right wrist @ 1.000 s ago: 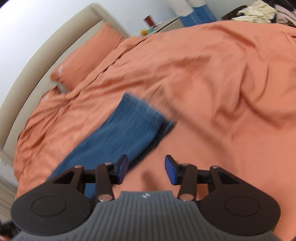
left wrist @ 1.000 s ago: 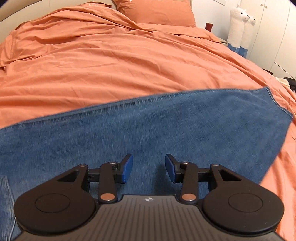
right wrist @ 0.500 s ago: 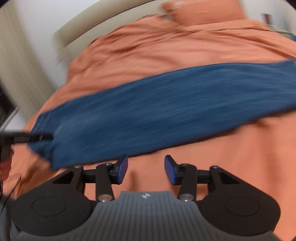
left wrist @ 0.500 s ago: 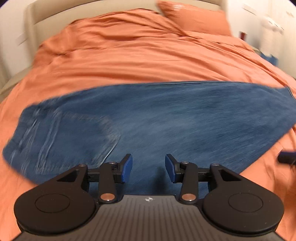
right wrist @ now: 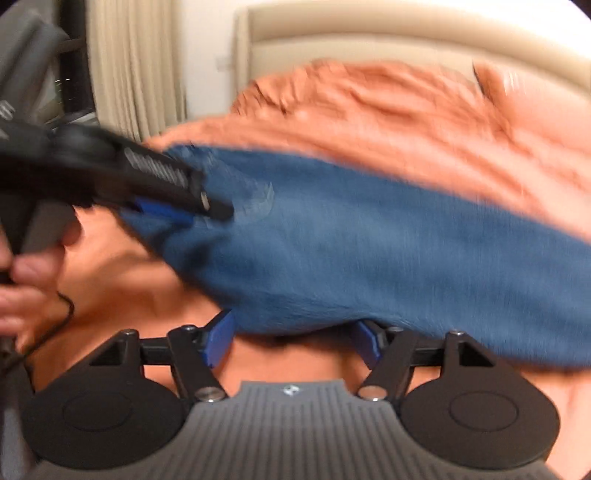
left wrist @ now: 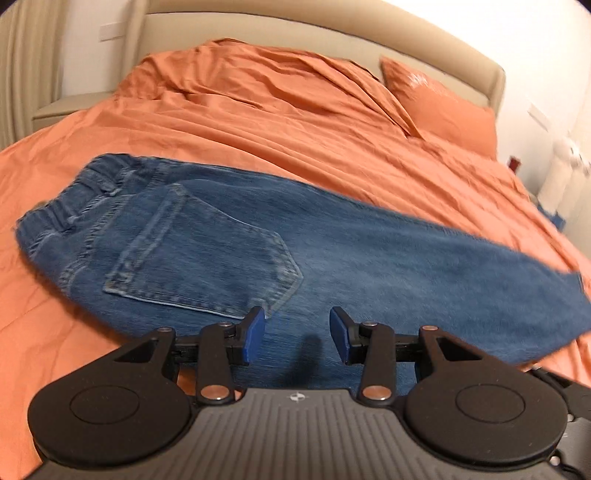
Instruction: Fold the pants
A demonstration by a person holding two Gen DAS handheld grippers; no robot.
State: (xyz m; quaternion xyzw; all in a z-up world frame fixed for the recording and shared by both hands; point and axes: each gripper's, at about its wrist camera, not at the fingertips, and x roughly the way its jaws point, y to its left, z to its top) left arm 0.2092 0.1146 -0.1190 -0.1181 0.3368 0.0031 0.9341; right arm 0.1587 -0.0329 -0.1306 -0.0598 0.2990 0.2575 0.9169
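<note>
Above jeans point(left wrist: 332, 258), left gripper point(left wrist: 297, 334) agape.

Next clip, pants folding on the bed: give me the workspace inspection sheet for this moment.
Surface: bed with wrinkled orange duvet.
Job's things: blue jeans lying flat, back pocket up, waistband at left.
Clutter: nothing seen.
Grippers: left gripper open above the jeans; right gripper open at the jeans' near edge.
Cables: thin black cable below the person's hand.
Surroundings: orange pillow, beige headboard, curtain.
</note>
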